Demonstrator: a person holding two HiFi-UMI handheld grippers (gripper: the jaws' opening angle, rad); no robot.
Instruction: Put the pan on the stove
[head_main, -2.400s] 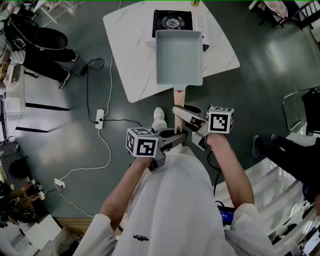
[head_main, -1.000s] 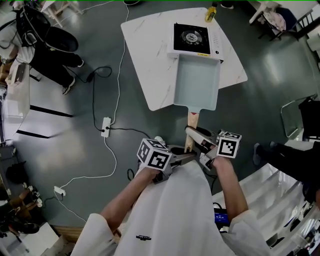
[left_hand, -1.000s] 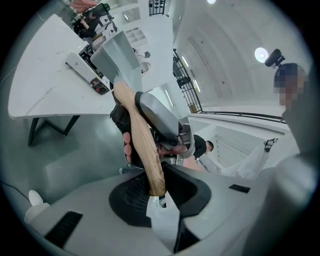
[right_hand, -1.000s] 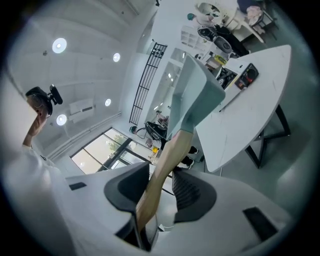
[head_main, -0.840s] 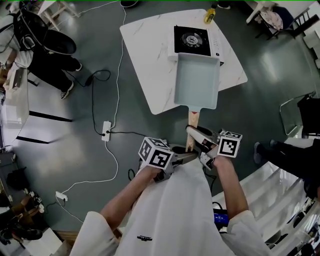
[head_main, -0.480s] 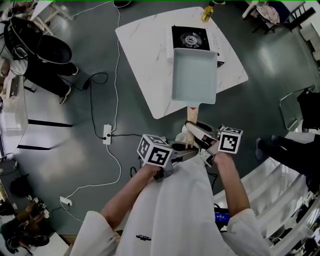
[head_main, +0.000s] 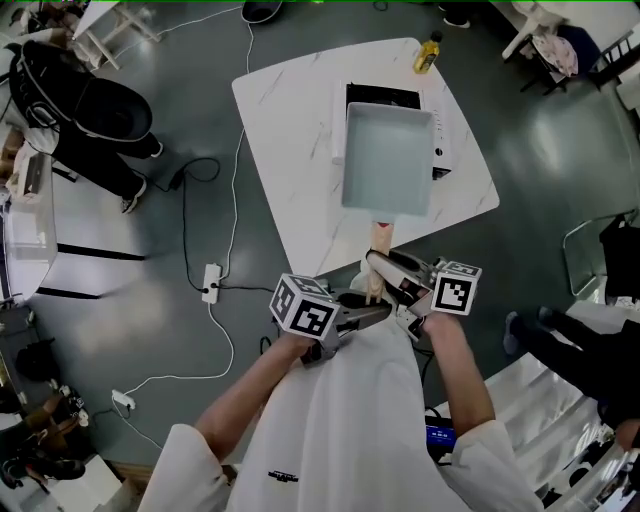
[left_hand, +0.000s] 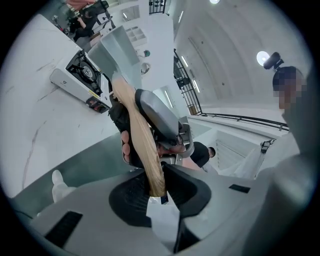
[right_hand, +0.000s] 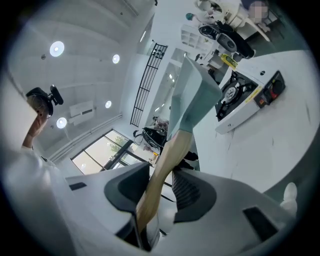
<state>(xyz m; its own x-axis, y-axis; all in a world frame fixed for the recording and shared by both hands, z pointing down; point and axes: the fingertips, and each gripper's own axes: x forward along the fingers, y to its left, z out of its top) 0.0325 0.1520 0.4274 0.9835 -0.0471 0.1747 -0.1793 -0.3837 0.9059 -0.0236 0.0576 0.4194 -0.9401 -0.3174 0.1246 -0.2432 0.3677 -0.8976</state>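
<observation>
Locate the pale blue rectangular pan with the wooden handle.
Head view, centre top: the pan hangs over the white marble table, overlapping most of the black stove, its handle clamped by the left gripper and right gripper.

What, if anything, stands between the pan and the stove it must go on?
Nothing visible. The left gripper and right gripper clamp the wooden handle; the pan overlaps the stove in the head view. A bottle stands at the far corner of the table, off the path.
</observation>
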